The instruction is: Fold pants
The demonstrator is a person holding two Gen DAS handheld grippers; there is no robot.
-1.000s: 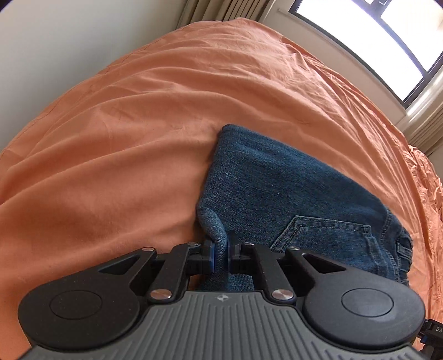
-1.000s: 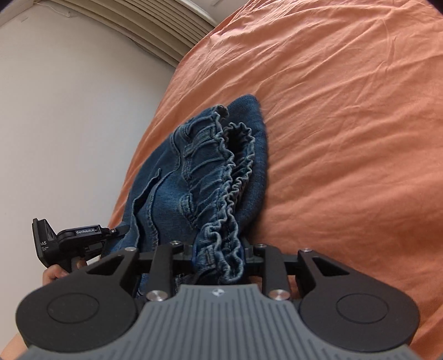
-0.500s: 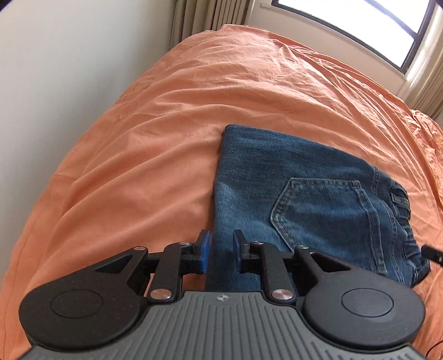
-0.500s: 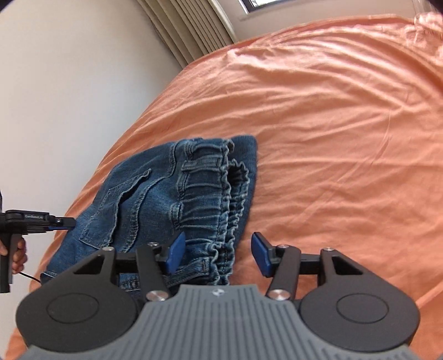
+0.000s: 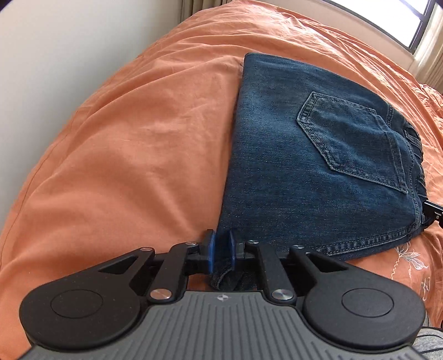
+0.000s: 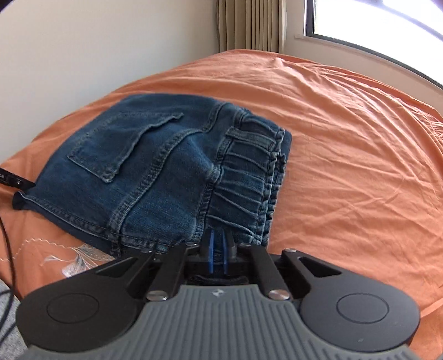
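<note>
Around us, the bed [image 5: 133, 144] was spread with a wrinkled orange sheet that ran back to a plain pale wall [image 6: 83, 49], pleated beige curtains [image 6: 249, 25] and a bright window [image 6: 373, 22]; pale floral stitching [image 5: 409, 260] marked the sheet's near edge. On it lay the jeans [image 5: 304, 155], folded into a thick dark-blue denim slab with contrast seams, a patch pocket on top and a gathered elastic waistband [image 6: 249, 182] along one side. We had our left gripper [image 5: 220, 247], blue-padded, just closing on the jeans' near corner, denim between its pads. Our right gripper [image 6: 217, 243] was clamped on the waistband's lower edge.
</note>
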